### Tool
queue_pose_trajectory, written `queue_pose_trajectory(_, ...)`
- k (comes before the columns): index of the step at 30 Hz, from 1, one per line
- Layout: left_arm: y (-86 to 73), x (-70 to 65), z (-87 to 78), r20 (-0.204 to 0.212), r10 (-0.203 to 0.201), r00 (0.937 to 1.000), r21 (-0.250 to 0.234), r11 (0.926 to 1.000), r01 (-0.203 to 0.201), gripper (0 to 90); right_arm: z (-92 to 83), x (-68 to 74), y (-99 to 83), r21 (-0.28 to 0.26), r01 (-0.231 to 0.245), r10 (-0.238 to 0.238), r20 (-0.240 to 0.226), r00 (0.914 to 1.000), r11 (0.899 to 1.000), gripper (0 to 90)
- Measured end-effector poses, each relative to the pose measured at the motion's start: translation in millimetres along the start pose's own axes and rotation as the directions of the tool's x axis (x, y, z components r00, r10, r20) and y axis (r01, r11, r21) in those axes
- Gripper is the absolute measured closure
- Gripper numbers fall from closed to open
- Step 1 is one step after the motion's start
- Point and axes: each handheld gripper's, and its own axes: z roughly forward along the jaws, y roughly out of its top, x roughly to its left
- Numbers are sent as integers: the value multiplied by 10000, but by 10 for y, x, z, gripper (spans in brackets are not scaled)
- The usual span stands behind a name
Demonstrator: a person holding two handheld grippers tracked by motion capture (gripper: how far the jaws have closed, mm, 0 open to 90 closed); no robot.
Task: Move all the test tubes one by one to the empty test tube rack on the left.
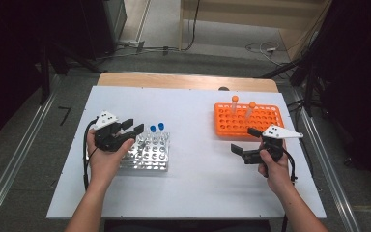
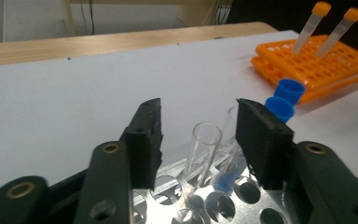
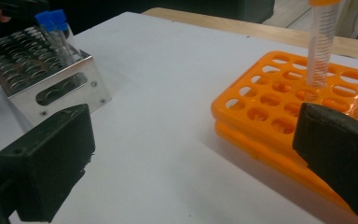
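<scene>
Left gripper (image 1: 134,126): your fingers stand apart over the metal rack (image 1: 150,153), with an uncapped clear tube (image 2: 204,150) between them, untouched.
Right gripper (image 1: 244,140): your fingers are wide, holding nothing, just beside the orange rack (image 1: 248,119).
Tabletop (image 1: 193,159): carries both racks.

Bright, even overhead light on white table (image 1: 198,164), dark surroundings, soft blurry close-ups.

We hold our left gripper (image 1: 134,126) with its jaws partly apart, nothing pinched; our right gripper (image 1: 244,140) has its jaws wide apart; both forearms reach forward.
</scene>
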Motion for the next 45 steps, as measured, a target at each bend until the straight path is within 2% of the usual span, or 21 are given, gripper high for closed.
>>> queue_pose_trajectory(5, -15, -16, -92, 397, -34, 9992, -422, 9991, 50, 324, 40, -107, 38, -74, -298, 300, 330, 9990, 9995, 0)
queue_pose_trajectory(11, -37, -60, -169, 1040, -31, 9946, -744, 9972, 109, 163, 112, -276, 95, -176, -729, 743, 980, 9924, 9972, 0)
queue_pose_trajectory(14, -53, -95, -176, 1226, 78, 9924, -685, 9977, 7, 61, 138, -417, 115, -292, -1162, 1193, 1524, 9811, 9928, 28)
queue_pose_trajectory(17, -69, -131, -176, 1471, 122, 9891, -690, 9976, -21, 4, 168, -563, 114, -374, -1742, 1781, 1791, 9676, 9840, 41)
queue_pose_trajectory(21, -82, -183, -183, 1715, 250, 9849, -752, 9971, -122, 0, 228, -702, 95, -407, -2050, 2088, 2324, 9500, 9779, 121)
queue_pose_trajectory(25, -99, -219, -176, 1753, 318, 9840, -645, 9977, -208, 0, 326, -786, 71, -322, -2212, 2222, 2454, 9436, 9747, 225)
queue_pose_trajectory(30, -126, -249, -185, 1736, 299, 9844, -539, 9983, -208, 0, 442, -849, 58, -505, -2169, 2225, 2584, 9401, 9749, 416)
queue_pose_trajectory(34, -150, -254, -178, 1635, 310, 9861, -394, 9989, -249, 0, 530, -892, 34, -484, -2112, 2165, 2585, 9414, 9762, 483)
queue_pose_trajectory(36, -160, -256, -177, 1608, 309, 9865, -388, 9989, -250, 0, 562, -923, 11, -626, -2339, 2421, 2464, 9384, 9702, 495)
queue_pose_trajectory(39, -169, -270, -180, 1569, 296, 9872, -352, 9991, -244, 0, 587, -953, 15, -784, -2453, 2573, 2548, 9321, 9663, 541)
queue_pose_trajectory(43, -181, -283, -182, 1543, 311, 9875, -300, 9992, -268, 0, 640, -936, 37, -641, -2050, 2148, 2740, 9374, 9766, 575)
queue_pose_trajectory(45, -185, -286, -187, 1536, 295, 9877, -299, 9992, -251, 0, 659, -919, 36, -604, -1780, 1880, 3024, 9345, 9822, 612)
